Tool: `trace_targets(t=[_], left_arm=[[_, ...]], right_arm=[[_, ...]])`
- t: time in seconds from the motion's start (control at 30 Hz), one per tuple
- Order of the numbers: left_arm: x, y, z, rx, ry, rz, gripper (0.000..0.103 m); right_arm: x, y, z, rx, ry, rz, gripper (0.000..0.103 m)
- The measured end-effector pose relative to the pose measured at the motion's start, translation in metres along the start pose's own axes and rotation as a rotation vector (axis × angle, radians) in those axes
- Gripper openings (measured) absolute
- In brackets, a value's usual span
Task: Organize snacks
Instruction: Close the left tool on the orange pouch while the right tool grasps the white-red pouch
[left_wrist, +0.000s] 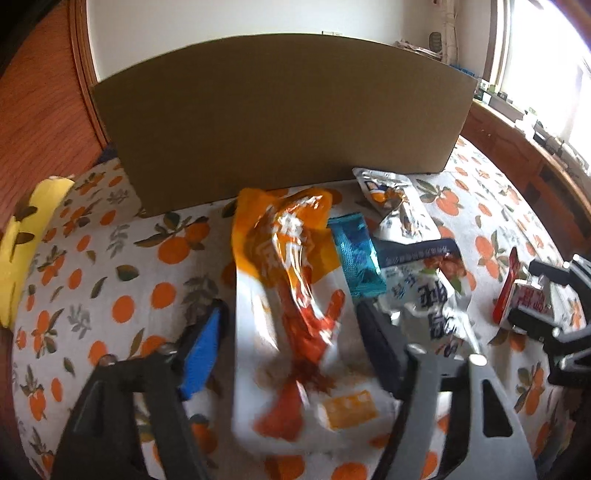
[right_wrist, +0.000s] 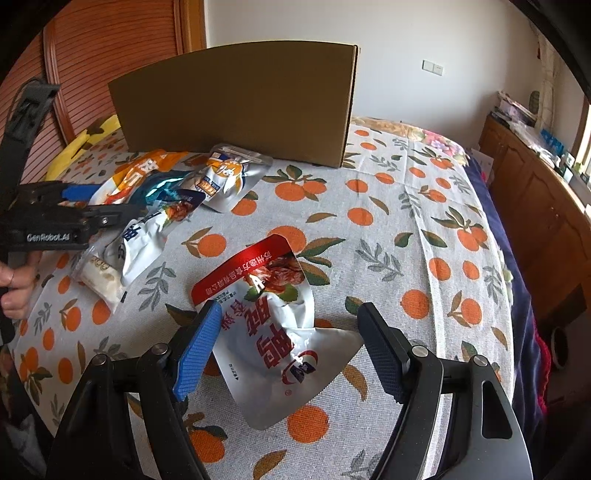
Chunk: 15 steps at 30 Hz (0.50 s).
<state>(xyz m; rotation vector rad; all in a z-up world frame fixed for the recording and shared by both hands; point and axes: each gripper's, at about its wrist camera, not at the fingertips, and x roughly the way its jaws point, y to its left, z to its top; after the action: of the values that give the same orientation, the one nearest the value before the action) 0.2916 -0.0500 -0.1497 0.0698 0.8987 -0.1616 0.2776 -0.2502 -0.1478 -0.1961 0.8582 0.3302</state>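
Two hand-held grippers over a bench (right_wrist: 406, 206) covered in an orange-print cloth.

Left hand-held gripper (left_wrist: 291, 332): jaws partly open, straddling an orange-and-white snack bag (left_wrist: 291, 295) that lies flat between the fingers; pads not seen pressing on it, picture blurred. Just right of its dark finger, a crumpled white pouch with a dark blue band (left_wrist: 432, 291). Just ahead of that finger, a teal wrapper (left_wrist: 356, 254) touching the orange bag's edge. Further ahead, a silver pouch with orange print (left_wrist: 391, 195).

Right hand-held gripper (right_wrist: 291, 336): jaws wide, holding nothing; a silver pouch with a red top band (right_wrist: 273, 317) lies on the cloth between the fingers, its corner near the dark finger. To its left, a small pale wrapped snack (right_wrist: 101, 275) beside the white pouch.

Far: one brown cardboard box (left_wrist: 280, 118) standing upright beyond all the packets, its plain side facing both cameras. Yellow cushion (left_wrist: 26, 236) at the far left edge.
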Motion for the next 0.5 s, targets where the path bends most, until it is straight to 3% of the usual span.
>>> trace_targets(t=[0.5], left_arm=[[-0.021, 0.001, -0.010, 0.005, -0.013, -0.021, 0.056]], right_arm=[[0.001, 0.001, 0.000, -0.002, 0.000, 0.009, 0.077]])
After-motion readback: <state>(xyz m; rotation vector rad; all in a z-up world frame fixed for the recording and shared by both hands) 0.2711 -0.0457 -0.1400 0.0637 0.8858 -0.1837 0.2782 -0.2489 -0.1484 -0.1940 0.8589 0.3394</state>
